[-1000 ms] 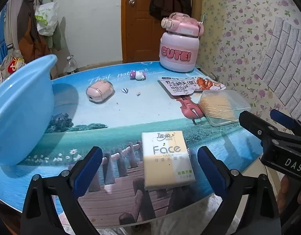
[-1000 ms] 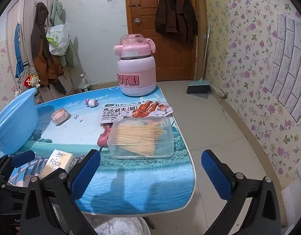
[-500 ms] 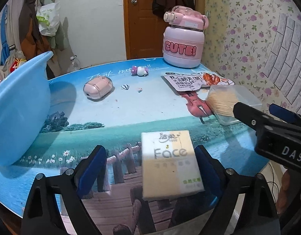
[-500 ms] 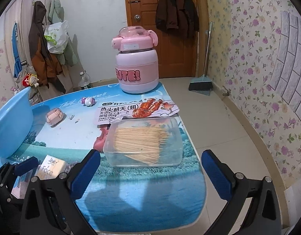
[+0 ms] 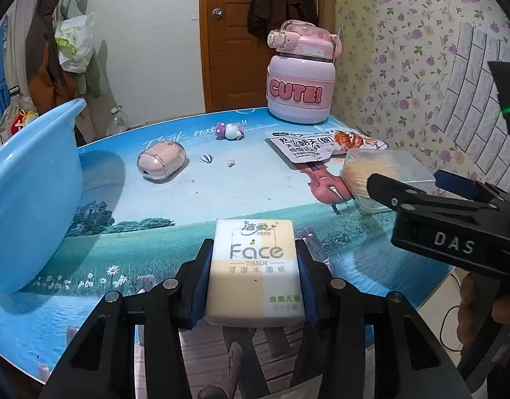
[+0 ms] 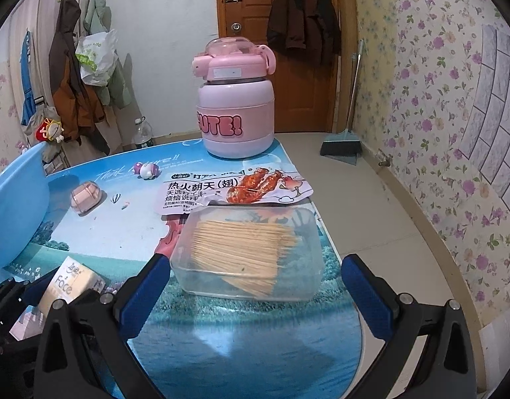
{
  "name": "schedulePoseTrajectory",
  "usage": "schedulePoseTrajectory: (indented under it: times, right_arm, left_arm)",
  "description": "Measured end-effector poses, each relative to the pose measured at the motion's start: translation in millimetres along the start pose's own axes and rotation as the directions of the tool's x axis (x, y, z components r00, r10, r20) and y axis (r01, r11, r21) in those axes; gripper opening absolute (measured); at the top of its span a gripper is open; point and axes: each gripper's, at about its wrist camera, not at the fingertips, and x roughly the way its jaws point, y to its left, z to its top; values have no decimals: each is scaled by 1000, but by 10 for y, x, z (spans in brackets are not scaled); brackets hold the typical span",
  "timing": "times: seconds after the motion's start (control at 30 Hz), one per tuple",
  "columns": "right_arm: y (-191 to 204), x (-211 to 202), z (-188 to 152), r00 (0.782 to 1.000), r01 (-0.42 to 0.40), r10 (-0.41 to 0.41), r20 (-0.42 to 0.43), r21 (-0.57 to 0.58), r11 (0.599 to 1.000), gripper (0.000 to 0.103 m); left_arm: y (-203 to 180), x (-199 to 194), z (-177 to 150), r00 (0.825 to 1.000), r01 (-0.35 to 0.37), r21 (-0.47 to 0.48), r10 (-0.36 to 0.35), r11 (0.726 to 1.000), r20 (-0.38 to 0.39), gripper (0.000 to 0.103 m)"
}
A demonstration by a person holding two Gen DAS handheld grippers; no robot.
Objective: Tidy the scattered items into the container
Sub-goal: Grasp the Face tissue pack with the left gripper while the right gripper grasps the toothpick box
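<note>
My left gripper [image 5: 253,286] is shut on the tissue pack [image 5: 255,266], a cream "Face" packet at the near table edge; it also shows in the right wrist view [image 6: 68,286]. The blue basin [image 5: 29,199] stands tilted at the left. My right gripper [image 6: 255,286] is open, its jaws on either side of the clear box of toothpicks [image 6: 248,252], not touching it. The right gripper also shows at the right of the left wrist view [image 5: 454,219]. A snack packet [image 6: 231,189], a pink case [image 5: 160,163] and a small purple toy [image 5: 230,131] lie on the table.
A large pink "CUTE!" jug [image 5: 299,89] stands at the table's far right corner. The table's right edge [image 6: 331,252] runs close beside the toothpick box. A broom and dustpan [image 6: 341,143] lean by the door. Coats hang on the left wall.
My left gripper has moved forward and shut on the tissue pack. My right gripper has moved closer to the toothpick box, which now lies between its open jaws.
</note>
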Motion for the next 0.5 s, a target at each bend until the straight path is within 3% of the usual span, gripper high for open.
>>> schedulePoseTrajectory:
  times: [0.5]
  right_arm:
    - [95, 79, 102, 999, 39, -38, -19, 18, 999, 103]
  left_arm:
    - [119, -22, -6, 1000, 3, -26, -3, 1000, -7, 44]
